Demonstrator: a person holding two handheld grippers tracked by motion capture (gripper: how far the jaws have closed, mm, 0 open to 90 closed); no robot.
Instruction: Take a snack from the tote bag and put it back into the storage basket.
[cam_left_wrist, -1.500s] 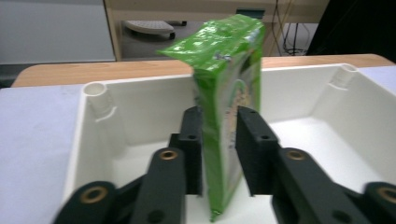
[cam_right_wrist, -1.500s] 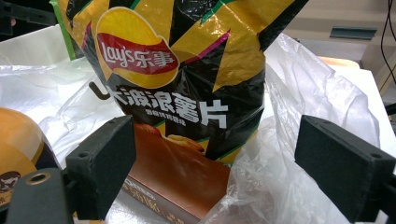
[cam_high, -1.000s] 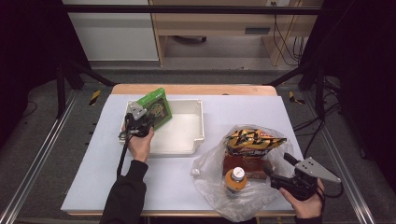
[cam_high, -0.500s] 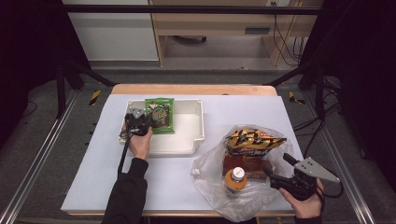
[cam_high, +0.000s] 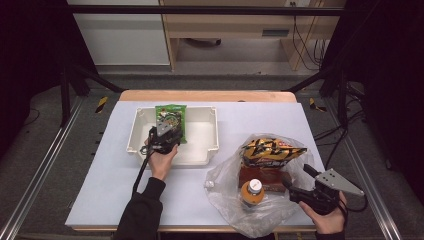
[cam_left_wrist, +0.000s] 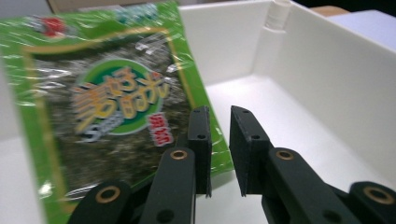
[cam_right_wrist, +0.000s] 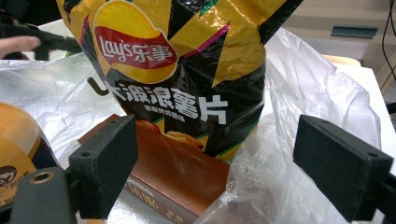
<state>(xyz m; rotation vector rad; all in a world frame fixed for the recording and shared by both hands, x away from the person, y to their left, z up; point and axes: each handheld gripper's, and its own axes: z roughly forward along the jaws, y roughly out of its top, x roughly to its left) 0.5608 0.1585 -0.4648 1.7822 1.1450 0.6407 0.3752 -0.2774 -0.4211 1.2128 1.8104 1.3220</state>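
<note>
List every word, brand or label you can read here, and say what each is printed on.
"Lay's 乐事": red logo on the chip bag.
"大波浪薯片": white characters lower on that bag.
Green snack packet: large yellow characters, too blurred to read.
Brown box: print too small.
Orange bottle: label unreadable.

White table (cam_high: 100, 175) with bin (cam_high: 212, 145) (white) and plastic bag (cam_high: 225, 192)

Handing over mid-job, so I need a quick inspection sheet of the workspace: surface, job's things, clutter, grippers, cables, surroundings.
Surface: white table, wooden far edge.
Job's things: green packet leaning in the white bin; chip bag, brown box and orange bottle in the plastic bag.
Clutter: nothing seen.
Grippers: left gripper has just been opening, nothing between the jaws, packet beside them; right gripper open at the plastic bag.
Cables: black cable trails from the left gripper.
Surroundings: dark frame, grey floor.
</note>
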